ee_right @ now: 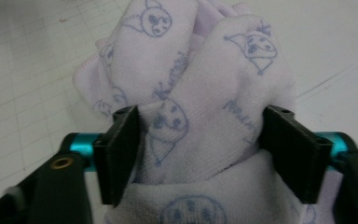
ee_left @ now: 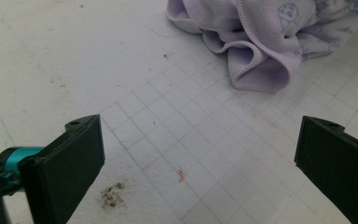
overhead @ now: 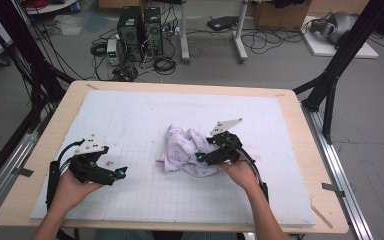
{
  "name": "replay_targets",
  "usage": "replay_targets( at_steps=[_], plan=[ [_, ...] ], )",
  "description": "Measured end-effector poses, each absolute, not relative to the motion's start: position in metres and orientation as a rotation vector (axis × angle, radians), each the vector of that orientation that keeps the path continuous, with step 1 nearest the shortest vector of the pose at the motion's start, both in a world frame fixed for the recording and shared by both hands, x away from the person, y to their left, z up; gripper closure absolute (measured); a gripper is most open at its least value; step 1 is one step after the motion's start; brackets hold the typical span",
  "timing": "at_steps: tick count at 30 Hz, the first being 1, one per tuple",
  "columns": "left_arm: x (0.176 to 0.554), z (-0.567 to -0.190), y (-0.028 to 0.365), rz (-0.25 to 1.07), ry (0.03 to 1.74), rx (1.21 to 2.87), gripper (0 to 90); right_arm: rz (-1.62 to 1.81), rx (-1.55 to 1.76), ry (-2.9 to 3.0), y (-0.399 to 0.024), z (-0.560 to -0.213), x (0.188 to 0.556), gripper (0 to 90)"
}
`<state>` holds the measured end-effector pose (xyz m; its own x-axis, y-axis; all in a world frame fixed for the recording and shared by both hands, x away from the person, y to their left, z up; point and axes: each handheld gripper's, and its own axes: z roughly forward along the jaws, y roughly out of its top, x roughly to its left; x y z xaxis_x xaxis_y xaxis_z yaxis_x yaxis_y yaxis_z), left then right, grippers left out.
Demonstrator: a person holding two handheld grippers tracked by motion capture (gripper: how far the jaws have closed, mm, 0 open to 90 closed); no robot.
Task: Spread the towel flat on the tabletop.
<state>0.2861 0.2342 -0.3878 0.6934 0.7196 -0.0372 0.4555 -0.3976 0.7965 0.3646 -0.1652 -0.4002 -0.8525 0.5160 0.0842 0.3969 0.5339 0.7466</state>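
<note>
Table [overhead: 290, 107] first, pale wood rim showing all the way round, and across it lies a white gridded mat [overhead: 145, 120], big enough to cover nearly the whole top. In the left gripper view the mat [ee_left: 168, 121] carries a dark smudge near the left jaw and a small orange fleck among the grid squares.

On to the cloth [overhead: 187, 150]: a lilac towel printed with little cartoon faces, crumpled in a heap near the middle of the mat, a shade right of centre. From the left gripper view its hemmed folds [ee_left: 261, 51] bunch up at the top right, well apart from those jaws. From the right gripper view the cloth [ee_right: 200, 84] is right up close, blue print and lettering plain on the nap.

Now the right gripper [overhead: 215, 156], held in the person's right hand [overhead: 240, 172], pushed into the near side of the heap. Its jaws stand apart with a thick fold of cloth bulging between them, both pads touching fabric [ee_right: 198, 140]; whether they are squeezing hard, I cannot tell.

And the left gripper [overhead: 111, 176], in the left hand [overhead: 72, 187] over the mat's left part, well clear of the cloth. Jaws wide apart [ee_left: 198, 154], only bare grid between them.
</note>
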Motion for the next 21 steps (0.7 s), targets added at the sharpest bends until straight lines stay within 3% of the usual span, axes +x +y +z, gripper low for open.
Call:
replay_targets(
  at_steps=[2, 3, 4, 5, 21],
  plan=[
    [0.287, -0.388, 0.232, 0.390, 0.893, 2.067, 3.3, 1.226, 0.751, 2.631, -0.164, -0.399, 0.364, 49.6],
    [0.288, -0.388, 0.231, 0.388, 0.895, 2.068, 3.3, 1.232, 0.715, 2.646, -0.163, -0.398, 0.363, 63.7],
    [0.288, -0.388, 0.229, 0.384, 0.891, 2.069, 3.3, 1.232, 0.715, 2.646, -0.163, -0.398, 0.363, 63.7],
    [0.289, -0.388, 0.228, 0.379, 0.888, 2.070, 3.4, 1.254, 0.707, 2.662, -0.162, -0.397, 0.363, 70.1],
    [0.286, -0.378, 0.201, 0.357, 0.789, 2.069, 7.8, 1.544, 0.406, 2.695, -0.145, -0.345, 0.310, 74.4]
  ],
)
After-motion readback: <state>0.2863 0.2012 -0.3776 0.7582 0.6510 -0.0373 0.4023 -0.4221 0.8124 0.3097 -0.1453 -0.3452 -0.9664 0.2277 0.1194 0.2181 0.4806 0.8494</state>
